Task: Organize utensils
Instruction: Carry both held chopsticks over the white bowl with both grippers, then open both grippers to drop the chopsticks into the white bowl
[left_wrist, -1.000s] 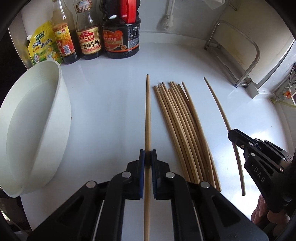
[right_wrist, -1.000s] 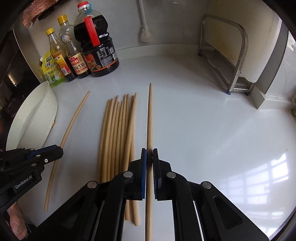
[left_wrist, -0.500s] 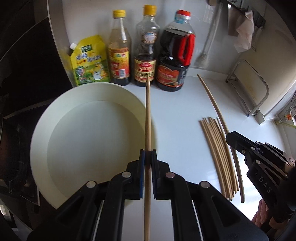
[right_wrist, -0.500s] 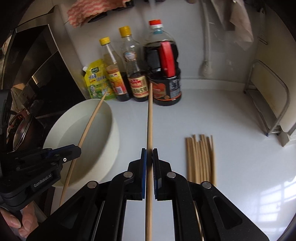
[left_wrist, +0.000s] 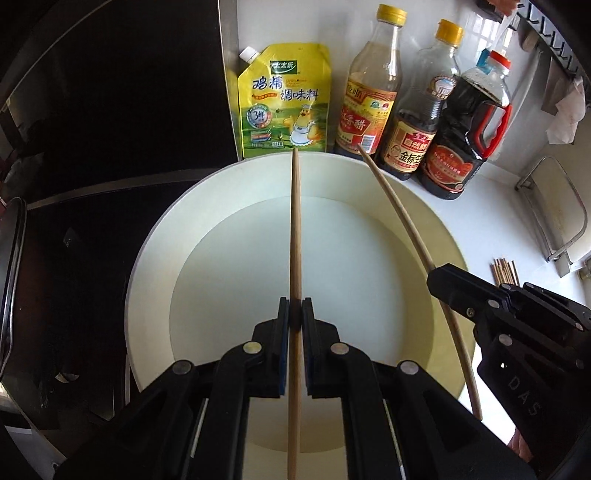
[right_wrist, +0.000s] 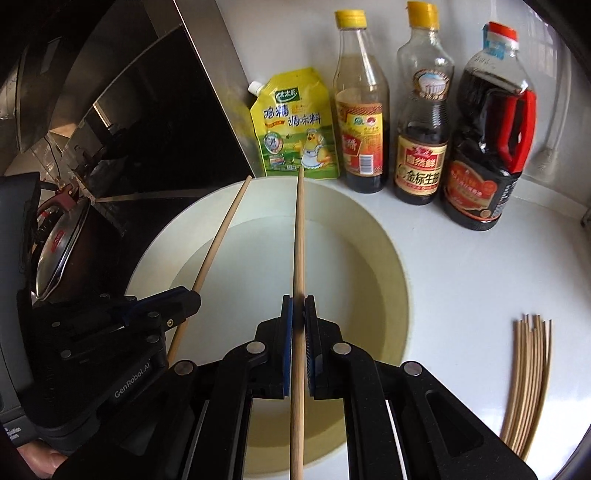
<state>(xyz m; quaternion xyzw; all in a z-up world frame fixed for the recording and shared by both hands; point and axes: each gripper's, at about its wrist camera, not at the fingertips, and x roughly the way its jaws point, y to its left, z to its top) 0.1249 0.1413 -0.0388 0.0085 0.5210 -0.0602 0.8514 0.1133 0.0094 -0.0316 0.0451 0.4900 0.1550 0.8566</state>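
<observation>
While clamped, chopsticks (left_wrist: 295, 229) above basin (left_wrist: 155, 258).

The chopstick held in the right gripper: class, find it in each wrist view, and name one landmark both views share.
Left wrist view: chopstick curves across the right side, clamped in the right gripper.
Right wrist view: it runs up the centre, over the white bowl.
Shared landmark: yellow seasoning pouch.
</observation>
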